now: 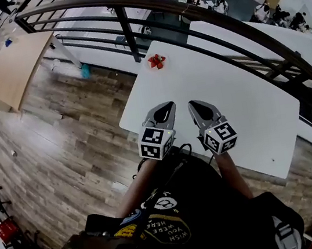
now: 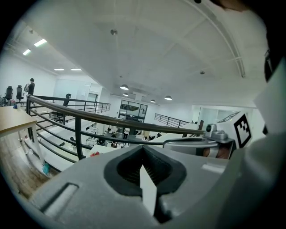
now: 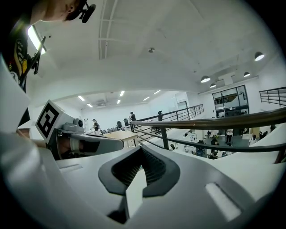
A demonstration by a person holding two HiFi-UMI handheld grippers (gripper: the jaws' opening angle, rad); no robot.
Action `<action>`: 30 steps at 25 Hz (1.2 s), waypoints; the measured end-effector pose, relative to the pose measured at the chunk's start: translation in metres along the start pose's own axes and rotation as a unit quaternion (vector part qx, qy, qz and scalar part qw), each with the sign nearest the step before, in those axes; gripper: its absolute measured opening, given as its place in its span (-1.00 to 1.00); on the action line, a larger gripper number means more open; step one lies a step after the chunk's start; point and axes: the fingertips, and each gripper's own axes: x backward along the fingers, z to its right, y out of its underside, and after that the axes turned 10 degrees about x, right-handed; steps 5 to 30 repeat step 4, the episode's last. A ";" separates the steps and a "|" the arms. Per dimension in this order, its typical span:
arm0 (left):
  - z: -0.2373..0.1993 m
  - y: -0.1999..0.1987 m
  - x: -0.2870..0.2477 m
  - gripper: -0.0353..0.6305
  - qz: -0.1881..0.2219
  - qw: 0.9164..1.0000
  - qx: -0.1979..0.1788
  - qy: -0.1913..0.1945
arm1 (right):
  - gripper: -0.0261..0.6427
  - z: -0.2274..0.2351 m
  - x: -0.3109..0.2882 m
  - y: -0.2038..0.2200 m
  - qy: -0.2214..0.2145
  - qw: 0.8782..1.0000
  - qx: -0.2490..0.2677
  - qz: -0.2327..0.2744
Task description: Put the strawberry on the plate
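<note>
A red strawberry point(image 1: 156, 61) lies near the far corner of the white table point(image 1: 239, 96); I cannot make out a plate against the white top. In the left gripper view the strawberry point(image 2: 94, 154) is a small red spot beyond the jaws. My left gripper point(image 1: 168, 108) and right gripper point(image 1: 193, 106) hover side by side over the table's near edge, pointing toward the strawberry and well short of it. The left gripper point(image 2: 143, 151) has its jaws together with nothing in them. My right gripper point(image 3: 142, 151) is likewise shut and empty.
A dark metal railing point(image 1: 130, 34) runs behind the table's far edge, with an open lower floor beyond it. Wooden floor point(image 1: 60, 148) lies to the left, where a light wooden desk point(image 1: 15, 67) stands. The person's body point(image 1: 182, 216) is close to the near table edge.
</note>
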 end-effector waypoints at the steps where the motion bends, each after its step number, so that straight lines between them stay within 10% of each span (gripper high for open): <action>1: 0.001 0.000 0.001 -0.89 -0.004 1.000 -0.004 0.001 | -0.91 0.001 0.002 -0.001 0.001 1.000 0.001 0.001; 30: 0.001 -0.008 0.003 -0.89 -0.004 1.000 -0.011 0.001 | -0.91 0.003 0.003 -0.007 0.002 1.000 -0.001 0.003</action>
